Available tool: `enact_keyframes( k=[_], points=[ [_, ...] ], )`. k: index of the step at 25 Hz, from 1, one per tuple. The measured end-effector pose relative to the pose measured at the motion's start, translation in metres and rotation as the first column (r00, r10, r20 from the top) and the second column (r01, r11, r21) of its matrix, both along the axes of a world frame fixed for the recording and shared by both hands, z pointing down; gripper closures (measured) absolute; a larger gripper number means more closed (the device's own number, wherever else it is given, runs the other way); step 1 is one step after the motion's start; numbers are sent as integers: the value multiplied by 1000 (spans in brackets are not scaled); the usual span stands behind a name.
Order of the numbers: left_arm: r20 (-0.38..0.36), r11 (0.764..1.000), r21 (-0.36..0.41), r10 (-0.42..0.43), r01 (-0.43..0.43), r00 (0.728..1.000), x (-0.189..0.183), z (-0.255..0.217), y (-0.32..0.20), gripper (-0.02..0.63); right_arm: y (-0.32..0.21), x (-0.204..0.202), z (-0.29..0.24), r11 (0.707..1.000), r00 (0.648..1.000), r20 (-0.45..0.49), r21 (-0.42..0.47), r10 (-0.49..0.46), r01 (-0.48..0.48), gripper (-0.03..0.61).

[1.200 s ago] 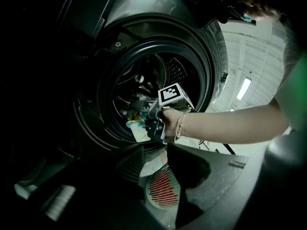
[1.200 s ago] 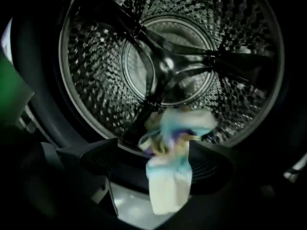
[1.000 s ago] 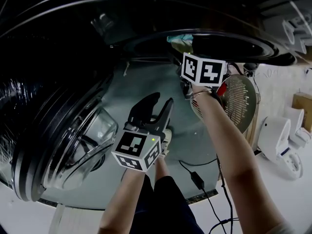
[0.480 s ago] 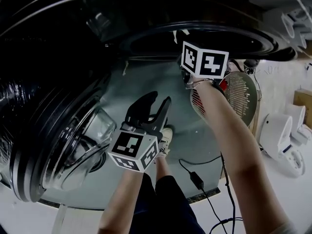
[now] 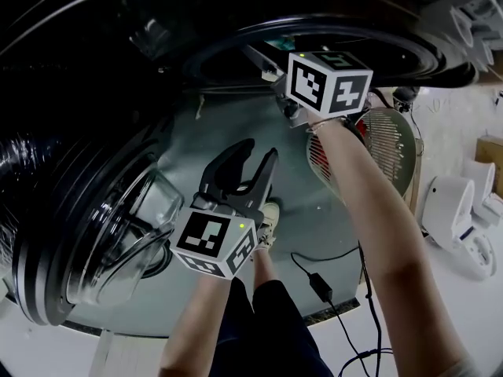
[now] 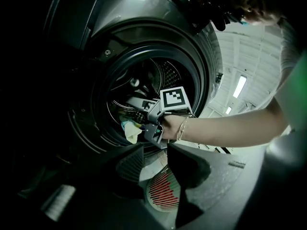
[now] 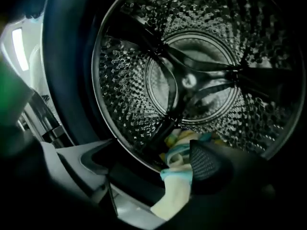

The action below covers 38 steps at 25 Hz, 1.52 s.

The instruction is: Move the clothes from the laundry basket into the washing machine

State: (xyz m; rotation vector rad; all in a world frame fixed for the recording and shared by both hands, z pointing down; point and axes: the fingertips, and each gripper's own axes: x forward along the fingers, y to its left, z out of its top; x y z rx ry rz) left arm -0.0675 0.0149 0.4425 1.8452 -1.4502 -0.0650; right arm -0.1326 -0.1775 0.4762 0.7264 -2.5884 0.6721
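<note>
The right gripper [image 7: 159, 153] is reaching into the mouth of the washing machine [image 5: 369, 57], and its jaws have just been opening, so they are now standing wide apart. A pale yellow garment [image 7: 175, 198] with a teal band is lying between them without either pad pressing on it. It is hanging over the bottom edge of the drum opening, its lower end drooping out across the dark door seal and its upper end resting just inside the perforated drum [image 7: 139, 95], against a small heap of yellow and teal cloth at the drum's lower edge. The left gripper [image 5: 253, 167] is hovering lower down, in front of the machine and well apart from the opening, with its jaws spread and nothing caught between them (only a round fan grille [image 6: 163, 191] with red behind its bars is showing through the gap, on the floor beyond). The machine's glass door [image 5: 134, 226] is hanging open at the left side of the head view. A black cable with an adapter [image 5: 318, 287] is lying on the floor near the person's legs.
</note>
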Motion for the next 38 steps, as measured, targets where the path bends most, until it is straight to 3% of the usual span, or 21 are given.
enact_keyframes(
  k=[5, 9, 12, 14, 15, 18, 21, 26, 28, 30, 35, 38],
  points=[
    [14, 999, -13, 34, -34, 999, 10, 3, -1, 455, 22, 35, 7, 1000, 1000, -25, -30, -10, 9, 127],
    [47, 995, -33, 96, -94, 994, 26, 4, -1, 456, 53, 87, 3, 998, 998, -57, -63, 16, -20, 192],
    [59, 989, -45, 142, -139, 988, 48, 1, -4, 455, 84, 136, -4, 995, 997, -66, -88, 40, -46, 333],
    [62, 980, -50, 195, -192, 979, 66, 0, -5, 457, 104, 175, -6, 989, 993, -71, -107, 90, -97, 514],
    [63, 974, -50, 223, -220, 973, 77, -1, -5, 474, 115, 195, -6, 986, 991, -69, -120, 110, -118, 549],
    [88, 953, -47, 303, -300, 949, 109, -1, -6, 612, 138, 249, -2, 967, 980, -89, -169, 178, -191, 549],
    [127, 928, -77, 372, -365, 919, 140, 6, -6, 614, 146, 302, 13, 942, 955, -149, -183, 257, -282, 549],
    [132, 883, -132, 466, -451, 875, 186, 26, -13, 614, 135, 369, 59, 912, 903, -271, -152, 333, -381, 549],
    [131, 866, -143, 497, -480, 858, 198, 32, -18, 614, 126, 380, 86, 904, 890, -304, -158, 340, -398, 519],
    [127, 851, -148, 521, -503, 844, 208, 40, -22, 614, 118, 385, 117, 893, 885, -330, -197, 329, -405, 384],
    [105, 825, -188, 556, -533, 824, 211, 66, -30, 614, 102, 385, 195, 884, 867, -425, -255, 262, -392, 351],
    [88, 809, -211, 575, -549, 813, 211, 83, -32, 614, 100, 385, 236, 882, 866, -457, -297, 204, -365, 295]
  ],
)
